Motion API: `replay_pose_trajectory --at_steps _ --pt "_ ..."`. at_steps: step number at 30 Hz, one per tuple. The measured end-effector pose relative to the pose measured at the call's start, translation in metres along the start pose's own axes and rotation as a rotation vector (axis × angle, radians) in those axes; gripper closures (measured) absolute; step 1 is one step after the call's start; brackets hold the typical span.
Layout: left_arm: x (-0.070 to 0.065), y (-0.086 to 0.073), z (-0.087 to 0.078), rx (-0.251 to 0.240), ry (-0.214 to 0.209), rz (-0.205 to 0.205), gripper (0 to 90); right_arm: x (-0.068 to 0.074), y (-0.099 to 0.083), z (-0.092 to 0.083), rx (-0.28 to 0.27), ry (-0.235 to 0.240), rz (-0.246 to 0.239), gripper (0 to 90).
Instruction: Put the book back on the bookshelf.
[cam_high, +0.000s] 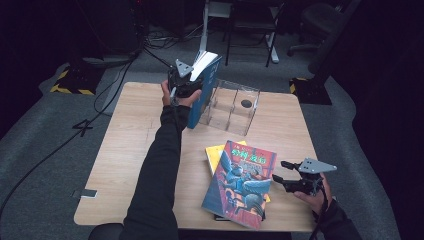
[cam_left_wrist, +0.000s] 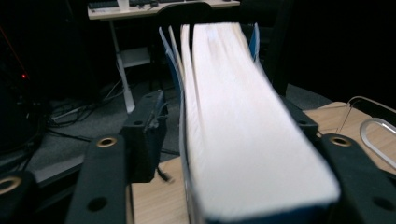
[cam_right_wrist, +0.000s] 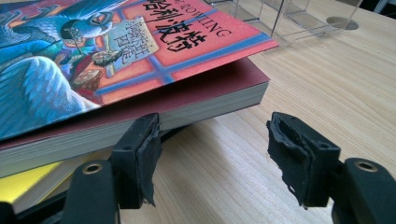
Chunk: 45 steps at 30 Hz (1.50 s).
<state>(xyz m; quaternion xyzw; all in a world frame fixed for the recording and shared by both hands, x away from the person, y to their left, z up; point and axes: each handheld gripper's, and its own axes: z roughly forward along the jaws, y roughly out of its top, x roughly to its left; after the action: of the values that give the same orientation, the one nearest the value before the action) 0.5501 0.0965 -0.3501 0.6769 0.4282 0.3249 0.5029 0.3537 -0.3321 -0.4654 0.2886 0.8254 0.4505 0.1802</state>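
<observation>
Left arm stretched far across the table, its left gripper (cam_high: 186, 82) around an upright blue-covered book (cam_high: 206, 85) at the far edge; left pad stands off the cover, so the jaws are loosened, book between them. Right gripper (cam_high: 283, 172) low and level at the near right, jaws apart and empty, just beside the illustrated paperback (cam_high: 241, 182) stacked on a yellow book (cam_high: 214, 152). Clear acrylic divider rack (cam_high: 231, 106) just right of the blue book; nothing visible in its compartments.

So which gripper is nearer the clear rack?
Left. The left gripper stands a blue book upright right beside the clear rack; the right gripper hangs open by the book stack, nearer the person.
</observation>
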Motion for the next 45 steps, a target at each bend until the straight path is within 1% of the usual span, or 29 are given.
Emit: replay_pose_trajectory --at_steps 3,4,5,7,8,11,13,18,19,20,22,24,29,35,41,42,43,44,45 --pt "0.001 -0.005 -0.004 0.004 -0.005 0.015 41.4 -0.001 0.0 0.0 -0.001 0.003 0.005 34.5" --pt "0.001 -0.006 -0.005 0.0 -0.007 0.021 41.8 0.0 0.0 0.001 0.01 0.003 -0.003 34.3" --pt "0.0 -0.007 -0.007 -0.005 -0.009 0.028 41.8 0.0 0.0 0.001 0.01 0.003 -0.003 34.3" --pt "-0.001 -0.009 -0.009 0.004 -0.01 0.04 42.0 0.002 -0.001 0.003 0.029 0.005 -0.018 34.5" --pt "-0.001 -0.01 -0.01 0.004 -0.008 0.039 41.6 0.003 -0.001 0.004 0.035 -0.002 -0.026 34.4" --pt "0.001 -0.013 -0.012 0.014 -0.013 0.042 39.9 0.003 -0.001 0.003 0.028 0.001 -0.019 33.8" --pt "0.002 -0.014 -0.014 0.016 -0.012 0.044 38.7 0.003 -0.001 0.003 0.033 -0.003 -0.025 33.7" --pt "0.003 -0.017 -0.02 0.029 -0.016 0.059 36.9 0.003 -0.001 0.003 0.036 -0.004 -0.026 33.5" --pt "0.003 -0.017 -0.021 0.029 -0.021 0.066 36.6 0.003 -0.001 0.003 0.037 -0.004 -0.028 33.5" --pt "0.003 -0.018 -0.022 0.028 -0.026 0.062 36.5 0.003 0.0 0.003 0.037 -0.005 -0.03 33.5" --pt "0.005 -0.02 -0.025 0.042 -0.037 0.071 36.0 0.004 0.0 0.003 0.037 -0.005 -0.028 33.4" --pt "0.007 -0.023 -0.028 0.042 -0.05 0.064 35.2 0.004 -0.001 0.004 0.039 -0.005 -0.028 33.5" --pt "0.008 -0.026 -0.033 0.055 -0.06 0.069 34.6 0.004 -0.001 0.004 0.04 -0.004 -0.026 33.5" --pt "0.011 -0.035 -0.041 0.081 -0.069 0.082 33.5 0.004 0.0 0.003 0.042 -0.004 -0.025 33.4" --pt "0.015 -0.049 -0.049 0.111 -0.079 0.091 33.3 0.005 0.0 0.003 0.046 -0.009 -0.025 33.4" --pt "0.015 -0.051 -0.05 0.116 -0.08 0.095 33.3 0.005 0.0 0.003 0.044 -0.008 -0.026 33.4" --pt "0.014 -0.057 -0.052 0.136 -0.093 0.109 33.2 0.005 0.0 0.003 0.045 -0.008 -0.026 33.4" --pt "0.014 -0.057 -0.052 0.136 -0.093 0.109 33.1 0.005 0.0 0.003 0.045 -0.008 -0.026 33.4" --pt "0.014 -0.06 -0.054 0.148 -0.1 0.119 33.0 0.005 0.0 0.003 0.046 -0.008 -0.025 33.4"
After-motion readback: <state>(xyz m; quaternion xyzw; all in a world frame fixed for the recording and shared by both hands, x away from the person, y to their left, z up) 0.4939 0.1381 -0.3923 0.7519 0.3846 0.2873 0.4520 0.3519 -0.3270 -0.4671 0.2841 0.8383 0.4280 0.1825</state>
